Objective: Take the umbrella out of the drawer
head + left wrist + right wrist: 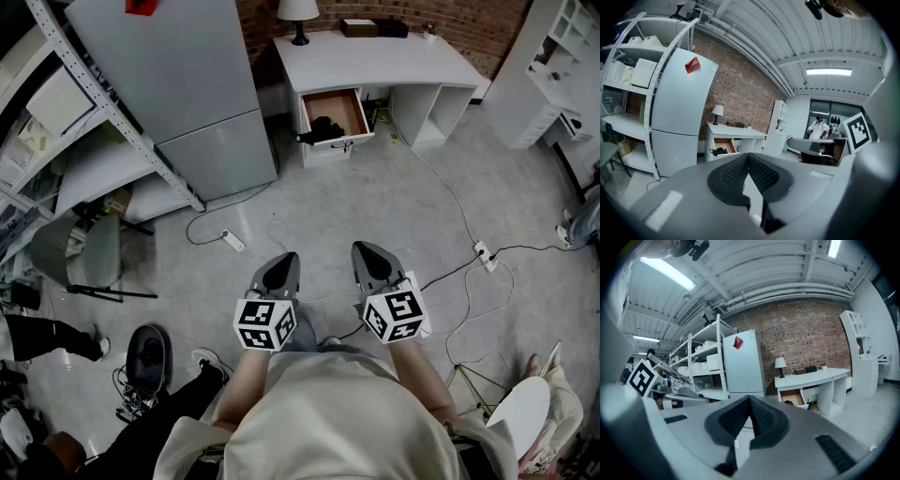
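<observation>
Left gripper [283,265] and right gripper [371,255]: ribbed black pads pressed together, nothing pinched, smooth grey shells side by side. Well apart from them, the black umbrella [323,127] lies in the open wood-lined drawer [347,108] of the white desk [394,62].

No legible text, label or number anywhere

The head view looks steeply down from above the person, past the left gripper [284,261] and right gripper [367,251] to the floor [375,206]. A white bench [375,61] stands far ahead. Each gripper view looks almost level along its own jaws toward that same distant bench and the fridge [187,84] beside it.
</observation>
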Available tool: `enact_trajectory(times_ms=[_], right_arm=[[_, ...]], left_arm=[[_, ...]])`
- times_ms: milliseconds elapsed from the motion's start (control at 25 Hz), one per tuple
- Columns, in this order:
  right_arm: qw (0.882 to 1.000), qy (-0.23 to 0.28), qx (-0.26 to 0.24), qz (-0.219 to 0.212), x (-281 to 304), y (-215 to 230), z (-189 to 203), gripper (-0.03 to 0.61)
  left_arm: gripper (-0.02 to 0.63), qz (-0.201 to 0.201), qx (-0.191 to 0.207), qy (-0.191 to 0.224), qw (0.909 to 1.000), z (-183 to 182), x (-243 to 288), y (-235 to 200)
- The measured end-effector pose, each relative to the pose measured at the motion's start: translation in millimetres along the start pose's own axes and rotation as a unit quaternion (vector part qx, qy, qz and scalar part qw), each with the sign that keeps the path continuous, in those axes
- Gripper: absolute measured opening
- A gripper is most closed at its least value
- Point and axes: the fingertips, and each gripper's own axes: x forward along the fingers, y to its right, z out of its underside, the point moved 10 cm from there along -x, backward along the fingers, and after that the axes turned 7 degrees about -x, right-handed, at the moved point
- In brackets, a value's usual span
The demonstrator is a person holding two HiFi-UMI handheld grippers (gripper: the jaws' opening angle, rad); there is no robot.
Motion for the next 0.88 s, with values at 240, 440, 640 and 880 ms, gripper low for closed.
enact_trajectory(times_ms=[240, 440, 640, 880], right_arm=[[1.0, 0.012, -0.001, 0.001, -39, -11, 1, 0.002], [1.0, 0.017, -0.001, 0.006, -57, -11, 1, 0.002], [1.0, 0.02, 0.004, 0.005, -61, -9, 4, 0.002], [1.0, 0.015, 0.017, -0.006, -51, 2, 10, 0.073]], left_arm=[[0.012, -0.002, 0.019, 0.007, 0.9998, 7, -32, 24], [0.012, 0.003, 0.023, 0.015, 0.9996, 10, -38, 36], [0.012, 0.0, 0.021, 0.008, 0.9998, 11, -35, 40], [0.019, 0.005, 0.003, 0.005, 1.0, 9, -20, 31]])
